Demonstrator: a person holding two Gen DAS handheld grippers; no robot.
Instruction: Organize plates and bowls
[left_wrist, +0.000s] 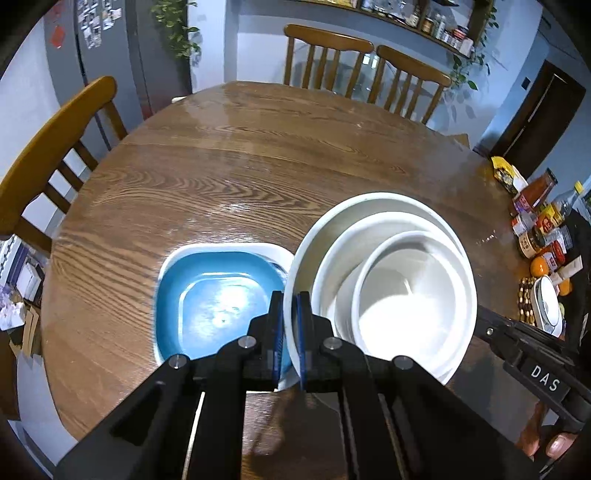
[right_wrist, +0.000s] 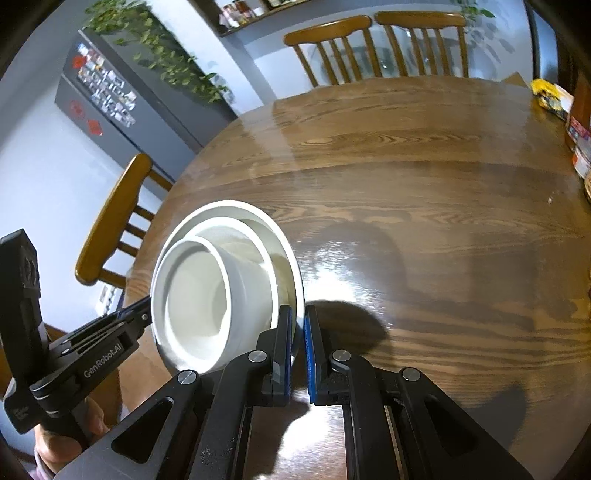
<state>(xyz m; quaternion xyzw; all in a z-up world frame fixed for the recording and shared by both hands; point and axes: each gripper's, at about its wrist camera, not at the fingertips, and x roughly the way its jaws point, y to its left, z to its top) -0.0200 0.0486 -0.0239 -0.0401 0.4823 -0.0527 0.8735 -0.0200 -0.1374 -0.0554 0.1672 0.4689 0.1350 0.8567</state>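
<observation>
Wooden worktop (left_wrist: 258, 166), three nested white bowls (left_wrist: 391, 295) clamped by both my left fingers (left_wrist: 290, 321) and right fingers (right_wrist: 298, 332), one blue plate (left_wrist: 218, 302) lower left.

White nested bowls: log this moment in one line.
left tool shut on white nested bowls | right tool same rim | blue square plate beside

Blue plate's (left_wrist: 218, 299) near edge behind left gripper (left_wrist: 290, 317)

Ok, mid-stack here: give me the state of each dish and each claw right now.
Large white bowl: rim clamped from both sides, seemingly lifted.
Middle white bowl: nested in the large one.
Small white bowl: nested innermost.
Blue square plate: flat on the table.
Left claw: shut on the rim.
Right claw: shut on the opposite rim.
</observation>
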